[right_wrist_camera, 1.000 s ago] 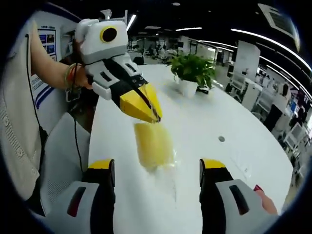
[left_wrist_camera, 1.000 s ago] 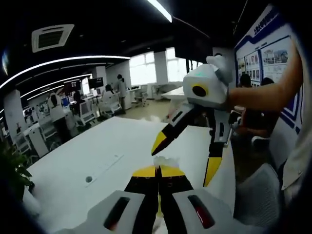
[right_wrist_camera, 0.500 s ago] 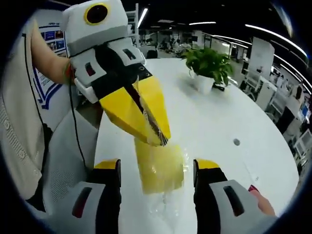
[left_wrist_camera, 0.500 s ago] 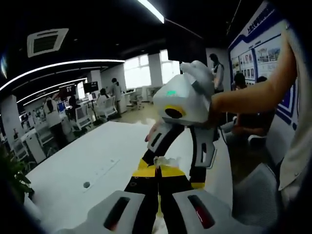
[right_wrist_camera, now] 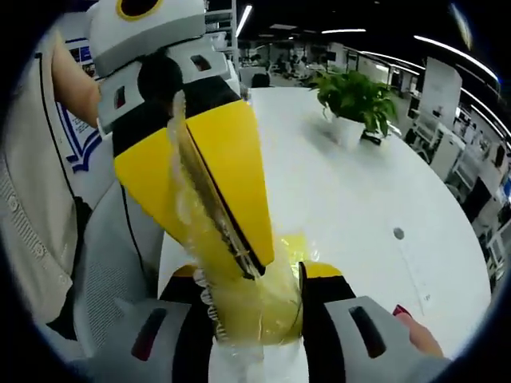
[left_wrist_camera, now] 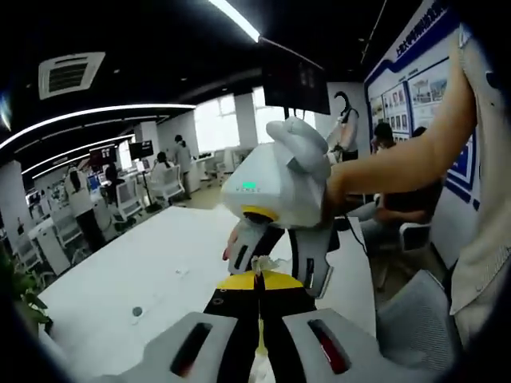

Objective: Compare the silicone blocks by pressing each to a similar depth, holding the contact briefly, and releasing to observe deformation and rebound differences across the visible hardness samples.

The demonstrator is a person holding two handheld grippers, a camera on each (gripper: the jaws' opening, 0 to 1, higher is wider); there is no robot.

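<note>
In the right gripper view, the silicone block (right_wrist_camera: 255, 307) sits between the right gripper (right_wrist_camera: 247, 319) jaws, the left gripper (right_wrist_camera: 204, 191) above it, over the table (right_wrist_camera: 359, 191), with a potted plant (right_wrist_camera: 355, 100) farther back.

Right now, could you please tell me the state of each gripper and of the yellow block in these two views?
left gripper: shut on the clear wrapping at the yellow silicone block's upper edge.
right gripper: jaws closed in against the two sides of the block.
yellow silicone block: in clear wrapping, held above the table between both grippers.
white table: bare beneath the block; a potted plant stands upright at its far end.
</note>
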